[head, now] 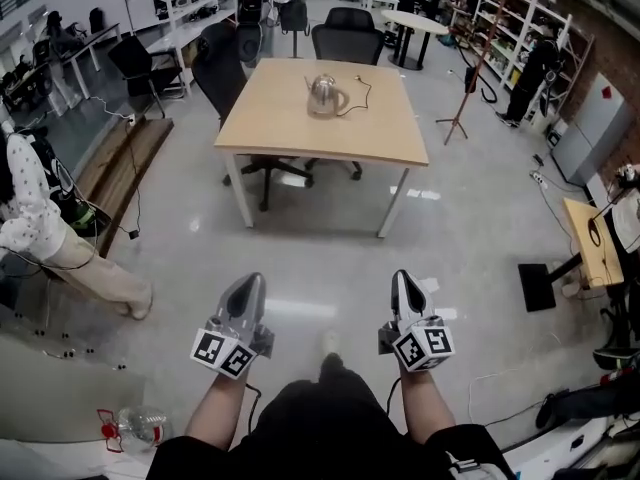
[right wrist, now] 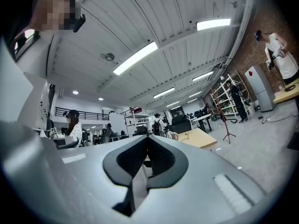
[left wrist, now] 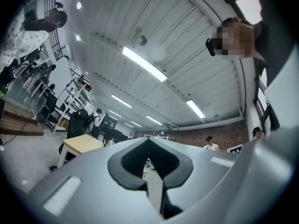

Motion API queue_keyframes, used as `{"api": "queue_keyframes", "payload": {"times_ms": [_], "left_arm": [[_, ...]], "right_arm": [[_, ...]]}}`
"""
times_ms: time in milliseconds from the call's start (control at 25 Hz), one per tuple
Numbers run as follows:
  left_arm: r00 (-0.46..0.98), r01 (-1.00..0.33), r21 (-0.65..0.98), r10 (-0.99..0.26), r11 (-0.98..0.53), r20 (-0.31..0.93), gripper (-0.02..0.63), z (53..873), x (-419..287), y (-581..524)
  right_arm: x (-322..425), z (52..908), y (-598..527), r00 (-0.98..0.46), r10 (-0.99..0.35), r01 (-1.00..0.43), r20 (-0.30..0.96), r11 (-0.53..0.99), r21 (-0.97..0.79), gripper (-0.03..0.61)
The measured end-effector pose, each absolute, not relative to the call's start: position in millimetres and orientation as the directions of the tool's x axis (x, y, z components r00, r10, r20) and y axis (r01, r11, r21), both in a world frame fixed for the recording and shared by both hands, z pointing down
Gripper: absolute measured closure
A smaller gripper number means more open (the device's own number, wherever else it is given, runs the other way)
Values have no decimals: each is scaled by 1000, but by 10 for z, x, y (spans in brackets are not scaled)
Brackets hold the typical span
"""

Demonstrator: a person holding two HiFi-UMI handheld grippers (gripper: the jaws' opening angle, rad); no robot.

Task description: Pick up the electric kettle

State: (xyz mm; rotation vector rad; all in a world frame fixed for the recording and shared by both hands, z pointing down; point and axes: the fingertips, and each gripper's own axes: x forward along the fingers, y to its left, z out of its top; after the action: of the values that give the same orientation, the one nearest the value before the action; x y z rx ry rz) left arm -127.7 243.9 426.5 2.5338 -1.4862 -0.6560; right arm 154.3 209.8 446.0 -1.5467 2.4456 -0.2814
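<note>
Head view: left tongs (head: 249,280) and right tongs (head: 401,278), both closed, point toward kettle (head: 325,95).

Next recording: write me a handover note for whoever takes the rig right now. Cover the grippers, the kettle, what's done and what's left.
Left gripper: jaws shut, nothing between them, held out over the floor.
Right gripper: jaws shut, empty, held out the same way.
Electric kettle: upright on the wooden table, toward its far edge, well ahead of both grippers.
Done: nothing; the kettle is untouched.
Left: walk up to the table, open one gripper's jaws, close them on the kettle (probably at its handle) and lift.
</note>
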Motion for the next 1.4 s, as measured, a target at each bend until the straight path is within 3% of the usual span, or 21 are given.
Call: {"api": "queue_keyframes", "payload": {"times_ms": [640, 1400], "left_arm": [[385, -828, 305, -873, -470, -300, 615, 4200, -1247, 1058], [372, -837, 350, -907, -420, -199, 615, 4463, -1025, 153]], "right_arm": [[1817, 4329, 579, -380, -909, -864, -171, 415, -285, 577], [1867, 4567, -172, -438, -892, -830, -114, 450, -328, 577]]}}
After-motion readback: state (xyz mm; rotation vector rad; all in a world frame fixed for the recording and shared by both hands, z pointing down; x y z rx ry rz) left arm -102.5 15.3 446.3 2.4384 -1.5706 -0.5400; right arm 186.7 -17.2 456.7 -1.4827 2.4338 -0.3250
